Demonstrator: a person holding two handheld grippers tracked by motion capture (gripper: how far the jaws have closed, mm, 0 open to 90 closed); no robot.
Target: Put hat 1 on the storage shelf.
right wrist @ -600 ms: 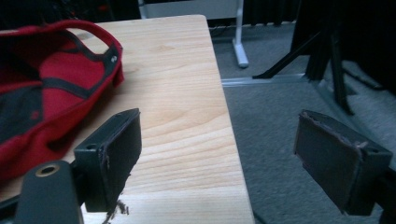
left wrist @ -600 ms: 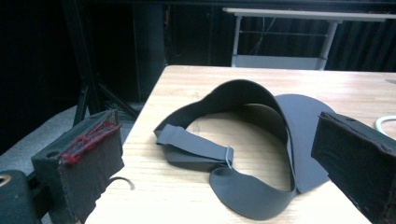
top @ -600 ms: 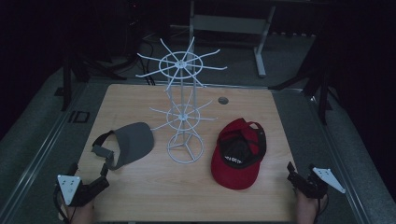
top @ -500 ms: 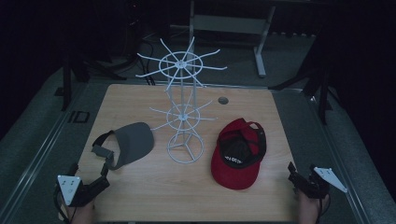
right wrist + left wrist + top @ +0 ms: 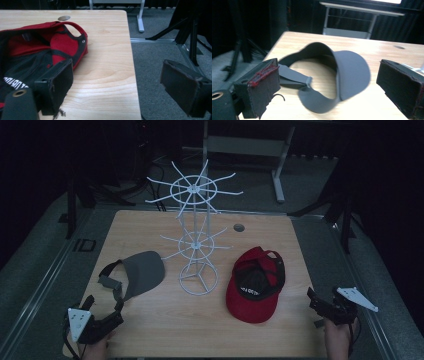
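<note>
A dark room surrounds the wooden table [image 5: 165, 325], with a white wire rack [image 5: 196, 240] at centre frame. Both jaws spread and empty, the left gripper [image 5: 107, 322] at lower left should probably close on the grey visor [image 5: 142, 272] at its band, while the right gripper [image 5: 320, 302] at lower right takes the red cap [image 5: 255, 285] by its rim.

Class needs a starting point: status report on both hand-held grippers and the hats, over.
Left hand-held gripper open, facing grey visor. Right hand-held gripper open beside red cap. White wire rack stands between hats.
</note>
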